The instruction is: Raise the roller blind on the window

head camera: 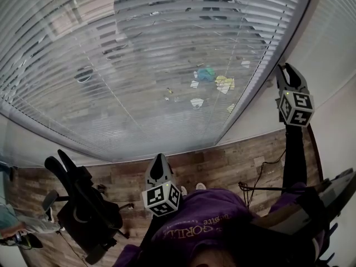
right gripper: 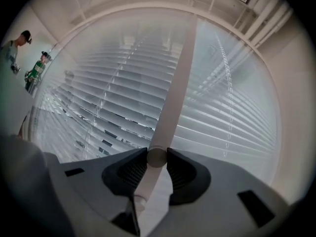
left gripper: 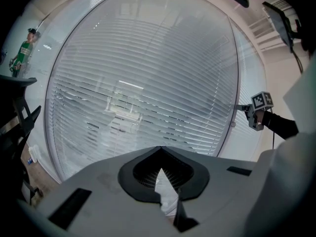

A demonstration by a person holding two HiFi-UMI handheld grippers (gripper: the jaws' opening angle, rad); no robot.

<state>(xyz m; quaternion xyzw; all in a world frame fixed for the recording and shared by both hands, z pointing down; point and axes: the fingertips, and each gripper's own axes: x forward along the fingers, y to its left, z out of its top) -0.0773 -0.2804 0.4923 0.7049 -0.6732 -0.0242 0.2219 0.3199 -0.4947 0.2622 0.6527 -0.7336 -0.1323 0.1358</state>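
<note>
The slatted blind point(head camera: 139, 65) hangs lowered over the whole window, its slats tilted so the outside shows through. My right gripper point(head camera: 286, 71) is held up at the blind's right edge. In the right gripper view its jaws point(right gripper: 157, 154) press from both sides on a white wand point(right gripper: 175, 83) that runs up in front of the slats point(right gripper: 108, 93). My left gripper point(head camera: 160, 159) is lower, near the middle, pointing at the blind point(left gripper: 148, 83). Its jaws point(left gripper: 159, 149) meet at the tips with nothing between them. The left gripper view also shows the right gripper point(left gripper: 245, 107).
A black office chair point(head camera: 83, 210) stands on the wooden floor at the lower left. A dark cable point(head camera: 261, 171) trails along the floor under the window. A person in green point(right gripper: 34, 70) stands far off to the left. White wall borders the window on the right.
</note>
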